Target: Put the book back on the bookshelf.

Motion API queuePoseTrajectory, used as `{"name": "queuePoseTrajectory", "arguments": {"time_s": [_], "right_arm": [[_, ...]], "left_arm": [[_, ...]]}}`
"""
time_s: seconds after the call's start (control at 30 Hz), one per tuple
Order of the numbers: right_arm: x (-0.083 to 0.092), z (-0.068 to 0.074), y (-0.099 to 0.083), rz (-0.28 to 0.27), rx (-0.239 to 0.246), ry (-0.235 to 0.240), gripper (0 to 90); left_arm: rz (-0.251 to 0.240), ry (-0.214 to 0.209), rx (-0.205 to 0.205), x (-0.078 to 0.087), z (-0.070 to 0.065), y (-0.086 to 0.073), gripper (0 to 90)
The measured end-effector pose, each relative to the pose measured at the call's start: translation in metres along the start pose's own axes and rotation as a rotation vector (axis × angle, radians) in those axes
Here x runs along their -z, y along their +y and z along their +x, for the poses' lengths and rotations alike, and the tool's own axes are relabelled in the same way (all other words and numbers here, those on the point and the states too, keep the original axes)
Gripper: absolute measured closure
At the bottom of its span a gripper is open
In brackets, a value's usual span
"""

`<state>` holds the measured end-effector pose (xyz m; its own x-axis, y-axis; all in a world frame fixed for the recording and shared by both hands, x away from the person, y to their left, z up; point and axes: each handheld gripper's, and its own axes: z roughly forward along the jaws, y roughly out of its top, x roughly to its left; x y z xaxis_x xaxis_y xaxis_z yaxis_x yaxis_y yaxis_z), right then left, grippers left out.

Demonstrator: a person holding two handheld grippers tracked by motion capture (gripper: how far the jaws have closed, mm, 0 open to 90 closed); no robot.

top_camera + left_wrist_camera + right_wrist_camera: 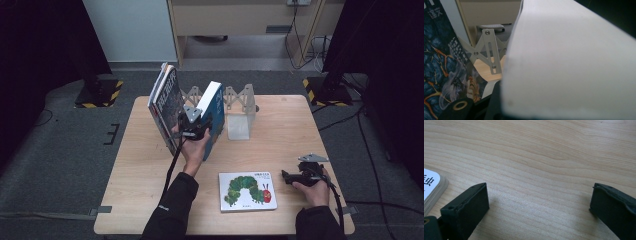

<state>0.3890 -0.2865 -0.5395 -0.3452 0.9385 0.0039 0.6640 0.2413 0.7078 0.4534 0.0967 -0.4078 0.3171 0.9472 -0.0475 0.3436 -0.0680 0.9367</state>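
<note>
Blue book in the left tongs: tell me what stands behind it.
Behind the blue book stands a grey folding rack, with a clear divider to its right. The book covers the rack's middle section, so what sits there cannot be seen.

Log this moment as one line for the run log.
left gripper: shut on blue book, upright at bookend rack | right gripper: open, idle over table | caterpillar book: flat, untouched

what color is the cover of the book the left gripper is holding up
Blue cover, white page edges, on the book held by the left gripper; it shows best in the high view.
</note>
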Motion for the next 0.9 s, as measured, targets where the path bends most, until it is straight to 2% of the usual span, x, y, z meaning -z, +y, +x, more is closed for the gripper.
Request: {"name": "queuePoseTrajectory", "arguments": {"time_s": [0.13, 0.63, 0.73, 0.8, 0.9], "right_arm": [[0.000, 0.000, 0.000, 0.000, -0.002, 0.000, 2.1], [-0.001, 0.000, 0.000, 0.001, 0.003, 0.004, 1.6], [-0.001, 0.000, 0.000, 0.001, 0.003, 0.004, 1.7], [0.000, 0.000, 0.000, 0.001, 0.004, 0.005, 1.6], [0.000, 0.000, 0.000, 0.001, 0.004, 0.005, 1.7]], "left_arm": [[-0.012, 0.019, -0.003, -0.004, -0.002, 0.000, 60.3], [-0.014, 0.001, 0.028, -0.033, -0.002, 0.010, 59.6], [-0.010, -0.004, 0.027, -0.033, -0.002, 0.010, 59.1], [-0.014, -0.034, 0.036, -0.030, -0.001, 0.009, 57.9], [-0.019, -0.053, 0.042, -0.023, 0.000, 0.008, 54.9]]}}
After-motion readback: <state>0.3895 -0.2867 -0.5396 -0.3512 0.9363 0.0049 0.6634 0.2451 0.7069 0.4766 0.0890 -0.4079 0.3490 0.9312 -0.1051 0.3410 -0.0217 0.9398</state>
